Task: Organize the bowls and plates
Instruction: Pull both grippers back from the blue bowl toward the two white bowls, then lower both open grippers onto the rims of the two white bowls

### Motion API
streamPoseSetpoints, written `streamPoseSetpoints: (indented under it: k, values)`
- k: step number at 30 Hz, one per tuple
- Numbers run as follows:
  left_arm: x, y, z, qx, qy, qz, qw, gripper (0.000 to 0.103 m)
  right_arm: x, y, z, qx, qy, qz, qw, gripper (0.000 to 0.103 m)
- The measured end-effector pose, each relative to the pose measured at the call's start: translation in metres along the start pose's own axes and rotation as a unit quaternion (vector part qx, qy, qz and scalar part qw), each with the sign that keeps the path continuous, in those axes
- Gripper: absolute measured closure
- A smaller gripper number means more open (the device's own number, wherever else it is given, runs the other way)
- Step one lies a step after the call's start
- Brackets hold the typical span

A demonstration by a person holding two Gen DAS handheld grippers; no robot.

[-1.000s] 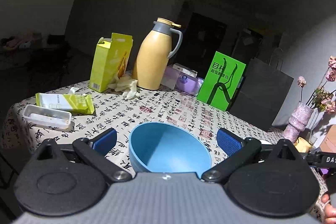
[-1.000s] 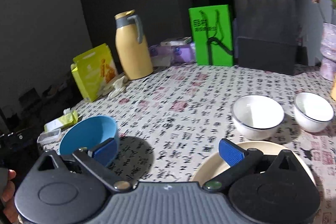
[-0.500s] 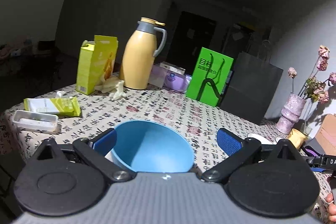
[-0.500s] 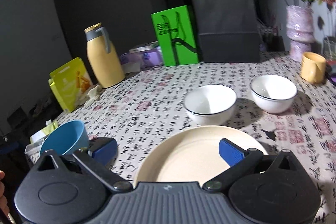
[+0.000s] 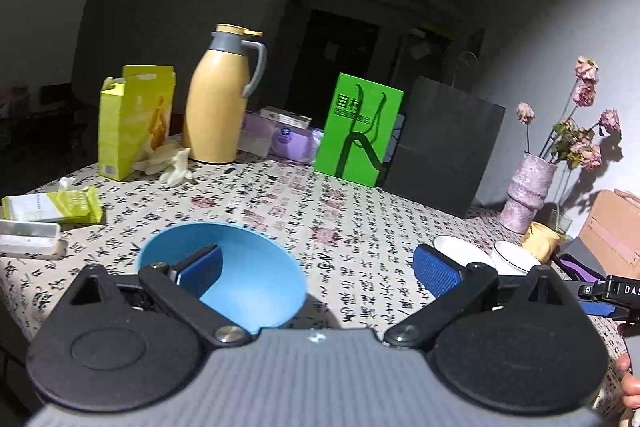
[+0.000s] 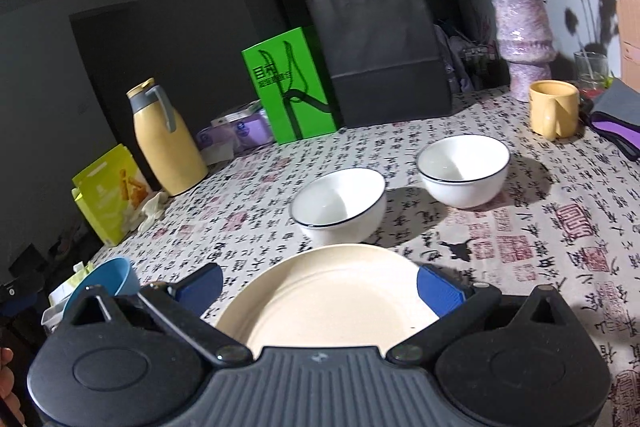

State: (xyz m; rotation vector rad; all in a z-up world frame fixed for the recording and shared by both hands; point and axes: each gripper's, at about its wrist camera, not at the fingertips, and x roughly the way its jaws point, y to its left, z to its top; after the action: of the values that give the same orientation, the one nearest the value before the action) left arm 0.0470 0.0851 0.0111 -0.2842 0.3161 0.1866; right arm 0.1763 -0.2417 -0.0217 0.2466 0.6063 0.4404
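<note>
Calligraphy cloth covers the desk (image 6: pixel 560 227); nothing looks stacked yet. Left tongs (image 5: pixel 316 267) are spread, one pad inside the blue bowl (image 5: pixel 248 267). Right tongs (image 6: pixel 320 285) are spread around the cream plate (image 6: pixel 328 295); two white bowls (image 6: pixel 340 203) stand apart beyond.

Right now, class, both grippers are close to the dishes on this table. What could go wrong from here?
1. The left gripper is open with one finger inside the blue bowl; it could tip the bowl.
2. The right gripper is open astride the cream plate, so a grasp might slip off its rim.
3. Two white bowls sit just beyond the plate; pushing forward could knock them.
</note>
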Motion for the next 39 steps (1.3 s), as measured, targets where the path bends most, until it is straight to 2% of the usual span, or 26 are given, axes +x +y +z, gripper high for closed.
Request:
streamPoseSetpoints:
  k: [11, 21, 30, 39]
  values:
    - [0.031, -0.034, -0.001, 0.014, 0.024, -0.026, 0.9993, 0.0, 0.001, -0.041, 0.002, 0.015, 0.008, -0.023, 1.0, 0.0]
    - [0.065, -0.067, -0.003, 0.021, 0.052, -0.045, 0.9974, 0.0, 0.007, -0.055, 0.024, -0.032, 0.012, -0.037, 0.999, 0.0]
    - [0.093, -0.094, 0.007, 0.014, 0.071, -0.058, 0.9956, 0.0, 0.021, -0.054, 0.066, -0.063, 0.022, -0.014, 0.998, 0.0]
    - [0.133, -0.12, 0.017, -0.005, 0.116, -0.055, 0.9917, 0.0, 0.052, -0.034, 0.114, -0.11, 0.056, 0.021, 0.992, 0.0]
